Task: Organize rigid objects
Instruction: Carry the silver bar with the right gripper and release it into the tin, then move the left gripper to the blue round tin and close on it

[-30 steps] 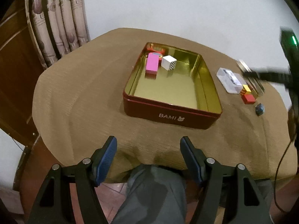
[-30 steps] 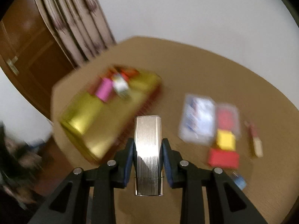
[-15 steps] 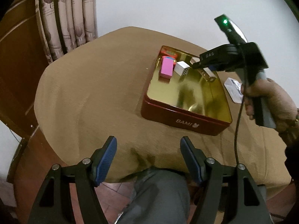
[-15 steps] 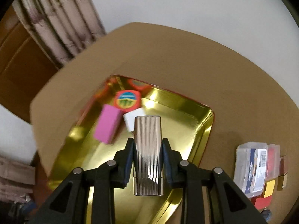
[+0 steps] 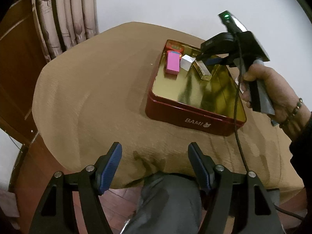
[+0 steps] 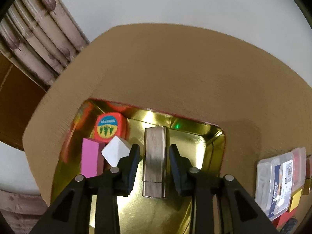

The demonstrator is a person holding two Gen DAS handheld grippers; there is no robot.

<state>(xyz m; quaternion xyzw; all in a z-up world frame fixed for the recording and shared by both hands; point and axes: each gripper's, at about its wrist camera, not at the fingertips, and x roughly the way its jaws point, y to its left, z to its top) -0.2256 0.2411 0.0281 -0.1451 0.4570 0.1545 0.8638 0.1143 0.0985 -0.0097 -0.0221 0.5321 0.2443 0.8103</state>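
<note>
A red tin (image 5: 195, 115) with a gold inside (image 6: 171, 214) sits on the brown-clothed table. In it lie a pink block (image 5: 172, 63) (image 6: 89, 159), a white cube (image 5: 186, 62) (image 6: 116, 153), an orange box (image 6: 110, 126) and a ribbed silver case (image 5: 202, 71) (image 6: 155, 159). My right gripper (image 6: 154, 161) (image 5: 209, 59) is open over the tin, its jaws standing apart from the silver case on both sides. My left gripper (image 5: 155, 167) is open and empty at the near table edge.
A clear plastic box (image 6: 280, 181), a yellow block (image 6: 295, 199) and a red block (image 6: 281, 221) lie on the cloth right of the tin. A curtain (image 5: 66, 15) and a wooden door (image 5: 17, 62) stand at the left. The person's knee (image 5: 167, 202) is below the table edge.
My right gripper carried the silver case from the right side of the table into the tin, lowered it beside the white cube and opened its jaws off it. The left gripper stayed open.
</note>
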